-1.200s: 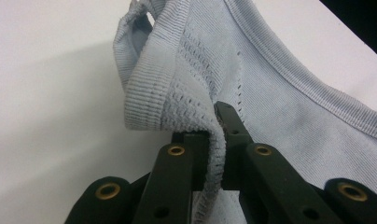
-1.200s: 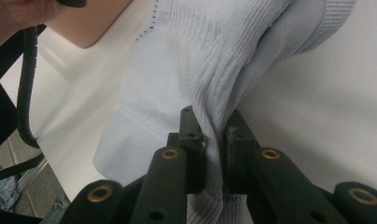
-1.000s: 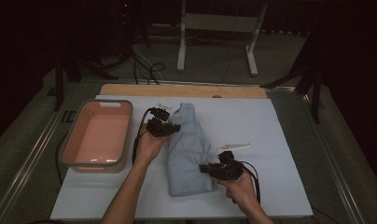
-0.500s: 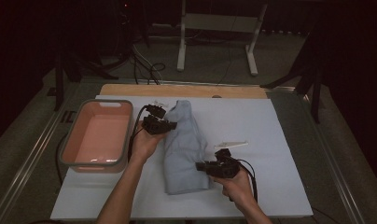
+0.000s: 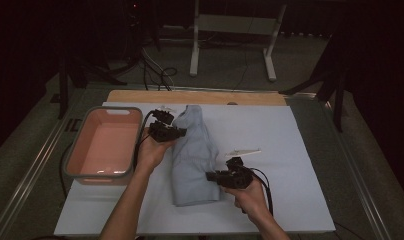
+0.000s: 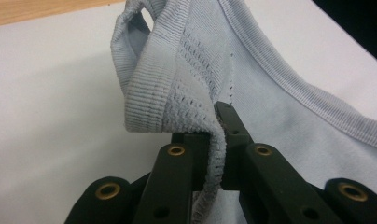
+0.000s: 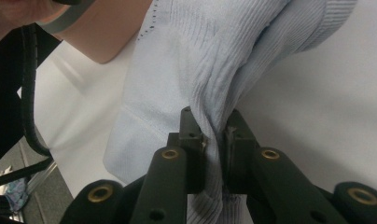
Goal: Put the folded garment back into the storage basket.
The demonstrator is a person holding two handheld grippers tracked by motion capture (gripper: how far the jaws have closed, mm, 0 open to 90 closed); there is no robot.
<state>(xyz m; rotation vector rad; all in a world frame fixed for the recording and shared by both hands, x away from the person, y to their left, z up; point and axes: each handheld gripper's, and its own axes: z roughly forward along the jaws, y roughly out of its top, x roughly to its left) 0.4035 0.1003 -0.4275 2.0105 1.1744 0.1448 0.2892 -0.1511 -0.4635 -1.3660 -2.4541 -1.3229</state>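
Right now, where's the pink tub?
In the high view, the pink tub sits at the table's left edge, just left of the left gripper and the blue garment.

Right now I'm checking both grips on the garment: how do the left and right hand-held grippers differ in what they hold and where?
The left hand-held gripper pinches a ribbed, perforated edge of the light blue garment, near its far end beside the pink tub. The right hand-held gripper pinches a bunched fold of plainer fabric at the near end, on the side away from the tub. Both are shut on the garment.
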